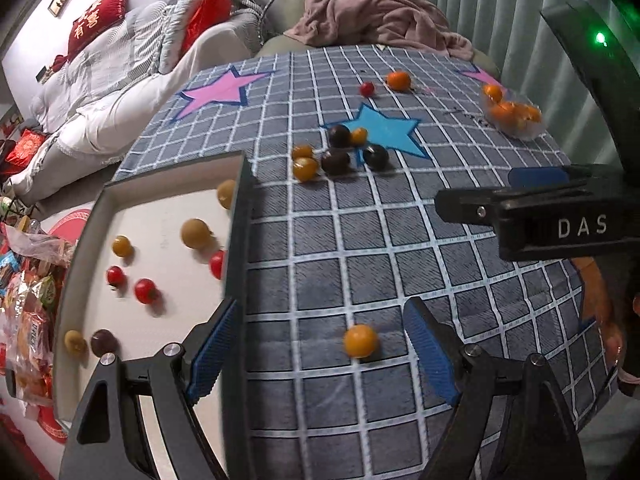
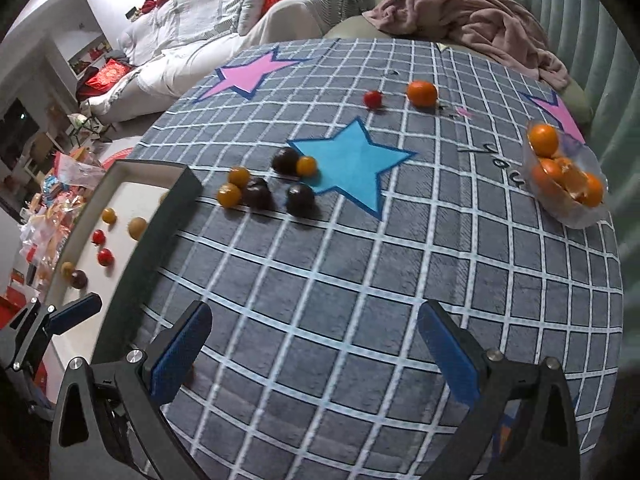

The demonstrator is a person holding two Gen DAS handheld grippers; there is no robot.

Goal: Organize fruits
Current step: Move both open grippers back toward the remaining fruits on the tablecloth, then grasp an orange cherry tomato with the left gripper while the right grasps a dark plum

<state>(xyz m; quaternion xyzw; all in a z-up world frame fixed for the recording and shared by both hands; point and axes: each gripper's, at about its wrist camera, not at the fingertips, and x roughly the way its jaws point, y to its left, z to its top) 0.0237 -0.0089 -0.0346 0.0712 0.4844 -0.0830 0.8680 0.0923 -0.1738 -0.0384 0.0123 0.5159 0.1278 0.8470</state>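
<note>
Fruit sorting explains our pose: left tongs point(image 1: 320, 344) spread wide around a loose yellow tomato point(image 1: 360, 340) beside the tray point(image 1: 240, 200), right tongs point(image 2: 316, 356) open, empty.

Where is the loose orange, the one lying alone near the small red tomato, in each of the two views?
Left wrist view: the loose orange lies upper centre-right, just right of the red tomato.
Right wrist view: the orange lies upper right of centre, again right of the tomato.
Shared landmark: the blue star, nearer the camera than both.
</note>
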